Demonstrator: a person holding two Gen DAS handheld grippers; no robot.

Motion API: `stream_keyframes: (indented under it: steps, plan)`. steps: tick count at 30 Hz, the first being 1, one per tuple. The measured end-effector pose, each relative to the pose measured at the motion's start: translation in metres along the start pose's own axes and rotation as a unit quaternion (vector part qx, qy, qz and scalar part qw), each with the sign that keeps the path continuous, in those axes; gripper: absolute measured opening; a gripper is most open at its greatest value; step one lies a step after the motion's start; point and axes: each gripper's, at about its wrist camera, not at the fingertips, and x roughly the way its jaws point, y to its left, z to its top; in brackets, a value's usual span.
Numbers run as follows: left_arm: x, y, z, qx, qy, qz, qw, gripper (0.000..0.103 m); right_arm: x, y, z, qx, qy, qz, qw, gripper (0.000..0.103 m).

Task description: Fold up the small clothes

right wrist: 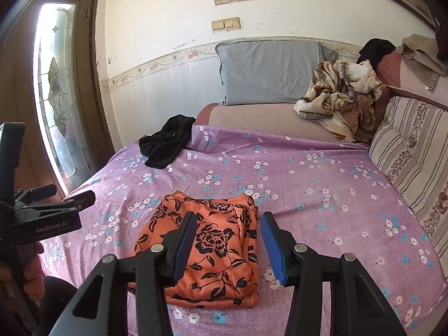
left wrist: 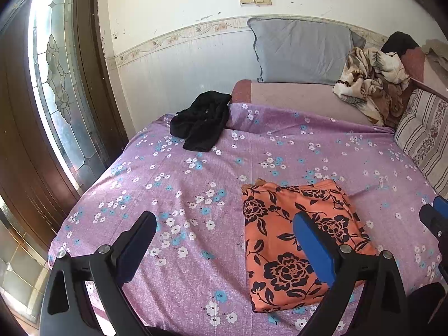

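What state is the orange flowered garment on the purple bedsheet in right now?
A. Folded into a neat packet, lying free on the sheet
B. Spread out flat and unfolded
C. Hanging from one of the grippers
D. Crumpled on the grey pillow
A: the orange flowered garment lies as a compact folded packet on the purple bedsheet, and neither gripper touches it.
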Motion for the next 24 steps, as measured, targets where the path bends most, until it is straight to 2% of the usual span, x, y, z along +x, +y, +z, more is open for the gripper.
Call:
stream_keyframes:
  steps: [10,18,24]
  plan:
    - [-0.031,0.005,0.011,-0.002,-0.031,0.010,0.9995,0.098,-0.021,0.017,0.013,-0.001,-0.026,0.018,1.000,0.053]
    - [-0.040,0.016,0.015,-0.021,-0.032,0.011,0.9992,0.098,-0.030,0.029,0.020,-0.009,-0.041,0.021,0.999,0.054]
    - [-0.044,0.021,0.014,-0.021,-0.033,0.007,0.9992,0.098,-0.026,0.037,0.015,-0.018,-0.034,0.024,0.999,0.054]
